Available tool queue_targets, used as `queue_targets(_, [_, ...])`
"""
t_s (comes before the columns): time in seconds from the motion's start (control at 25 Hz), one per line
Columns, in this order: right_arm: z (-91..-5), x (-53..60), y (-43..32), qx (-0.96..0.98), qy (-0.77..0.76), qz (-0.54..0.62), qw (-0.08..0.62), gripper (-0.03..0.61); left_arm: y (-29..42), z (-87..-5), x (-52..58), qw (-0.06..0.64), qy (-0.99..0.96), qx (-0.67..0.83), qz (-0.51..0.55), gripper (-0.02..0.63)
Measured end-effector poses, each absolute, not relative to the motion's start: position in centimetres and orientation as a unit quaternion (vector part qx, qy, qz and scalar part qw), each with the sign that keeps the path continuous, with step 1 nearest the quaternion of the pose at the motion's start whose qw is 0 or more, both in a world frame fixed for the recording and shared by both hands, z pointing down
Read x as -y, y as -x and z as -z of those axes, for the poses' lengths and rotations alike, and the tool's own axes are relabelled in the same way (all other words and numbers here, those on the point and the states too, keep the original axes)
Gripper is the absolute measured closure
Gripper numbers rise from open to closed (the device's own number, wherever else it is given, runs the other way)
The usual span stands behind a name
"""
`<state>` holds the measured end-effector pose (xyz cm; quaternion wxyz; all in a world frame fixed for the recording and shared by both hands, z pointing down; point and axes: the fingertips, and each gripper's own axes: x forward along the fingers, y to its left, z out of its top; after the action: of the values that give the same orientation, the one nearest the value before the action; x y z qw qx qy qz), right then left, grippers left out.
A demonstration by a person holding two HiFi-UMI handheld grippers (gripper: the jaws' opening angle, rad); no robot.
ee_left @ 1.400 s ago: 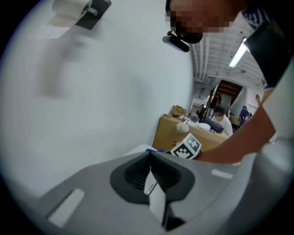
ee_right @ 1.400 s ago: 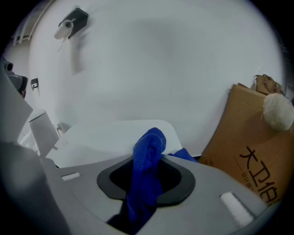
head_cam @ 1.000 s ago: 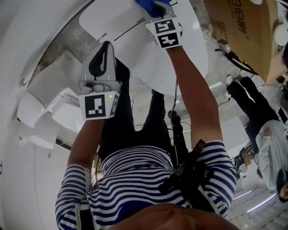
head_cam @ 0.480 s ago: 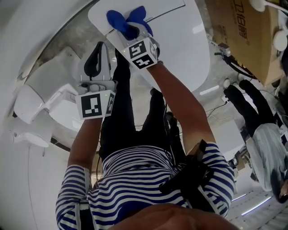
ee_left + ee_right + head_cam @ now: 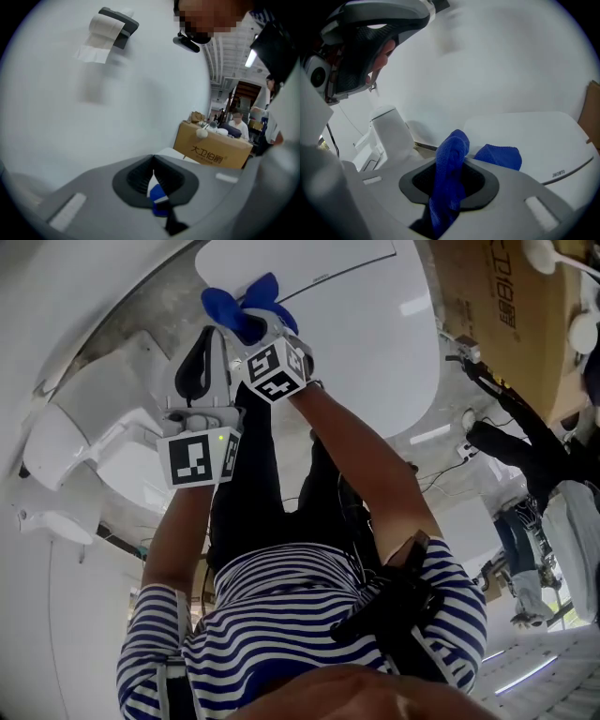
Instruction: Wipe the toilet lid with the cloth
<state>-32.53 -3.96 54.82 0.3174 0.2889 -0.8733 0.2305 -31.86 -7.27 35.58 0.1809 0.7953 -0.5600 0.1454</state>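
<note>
We see the right gripper (image 5: 259,332) reaching out over the white toilet lid (image 5: 375,343), its jaws closed on the blue cloth (image 5: 240,307). In the right gripper view the cloth (image 5: 449,187) rises up between the jaws (image 5: 450,174) as a thick fold, and a second lobe of it lies beyond them at the edge of the toilet lid (image 5: 529,136). In the head view the cloth sits at the lid's left end, close to the seam that runs across the lid.

The left gripper (image 5: 216,341) hangs just beside the right one, off the lid's edge. In its own view the left gripper (image 5: 153,161) has its jaws brought together at the tips with nothing held; through the narrow slit below the tips we catch a bit of the blue cloth and the white lid.

Past it, a toilet paper roll (image 5: 104,32) hangs on the white wall, and a cardboard box (image 5: 213,146) stands farther back. The toilet tank (image 5: 391,131) shows left of the lid.
</note>
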Motion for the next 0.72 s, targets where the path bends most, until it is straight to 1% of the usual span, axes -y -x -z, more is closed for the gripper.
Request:
queue_targets(0.16, [-53.9, 4.7, 31.5, 0.872, -0.301, -0.236, 0.305, 0.469, 31.7, -35.3, 6.9, 0.178, -0.797, 0.559, -0.143, 0.612])
queue_targets(0.32, [-50.5, 5.6, 29.4, 0.872, -0.32, -0.217, 0.3, 0.469, 30.8, -33.7, 6.3, 0.175, -0.801, 0.556, -0.137, 0.612])
queue_targets(0.52, [-43.8, 7.5, 24.7, 0.872, -0.352, -0.179, 0.29, 0.469, 27.3, -29.4, 6.2, 0.158, -0.818, 0.54, -0.122, 0.612])
queue_targets(0.72, [-38.3, 8.3, 19.5, 0.867, -0.38, -0.153, 0.284, 0.469, 23.0, -26.3, 5.6, 0.156, -0.829, 0.523, -0.12, 0.611])
